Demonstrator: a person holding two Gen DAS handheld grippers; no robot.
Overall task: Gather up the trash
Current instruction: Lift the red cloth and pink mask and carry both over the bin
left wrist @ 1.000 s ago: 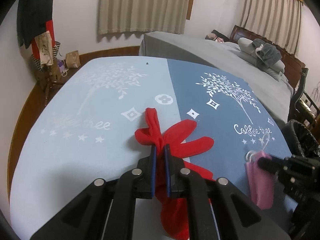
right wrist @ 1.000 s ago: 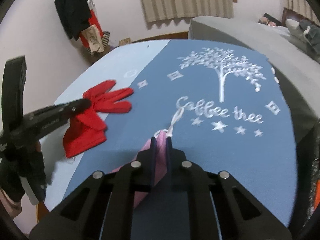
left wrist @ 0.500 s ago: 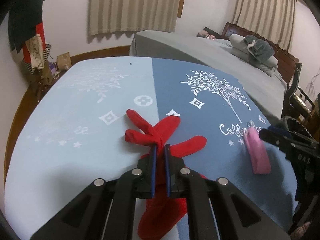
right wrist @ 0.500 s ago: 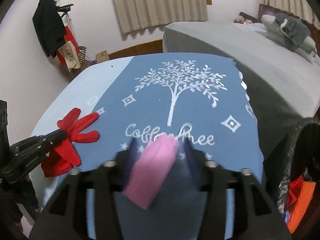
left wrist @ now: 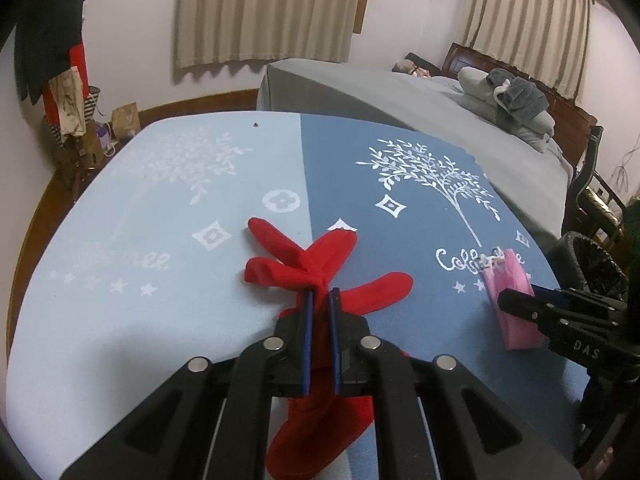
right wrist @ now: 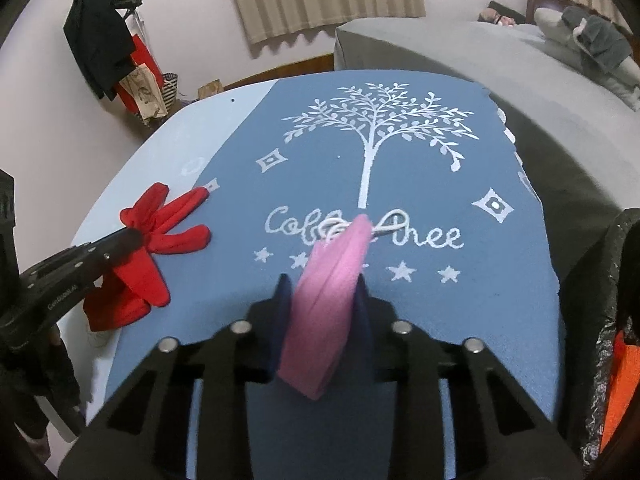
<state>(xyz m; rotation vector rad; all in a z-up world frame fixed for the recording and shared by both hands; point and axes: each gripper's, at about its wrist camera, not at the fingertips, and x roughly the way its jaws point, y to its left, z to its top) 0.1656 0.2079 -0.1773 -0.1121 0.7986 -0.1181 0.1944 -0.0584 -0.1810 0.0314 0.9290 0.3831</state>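
On the left, the left gripper (left wrist: 321, 300) has its fingers pinched tight on the red glove (left wrist: 320, 264), gripping it near the palm while the glove's own fingers fan out over the seam between the pale and dark halves of the blue cloth on the surface (left wrist: 120, 300). To the right, the right gripper (right wrist: 322, 292) is closing its fingers around the folded pink face mask (right wrist: 328, 300); the mask sits between them with its white ear loops trailing forward onto the cloth, and whether the pads are pressing on it cannot be told. Farther right, at the surface's edge, stands a black-lined trash bin (right wrist: 608, 320). The step in hand appears to be securing both items. Next, each should probably be lifted clear and carried rightward over the bin before release.
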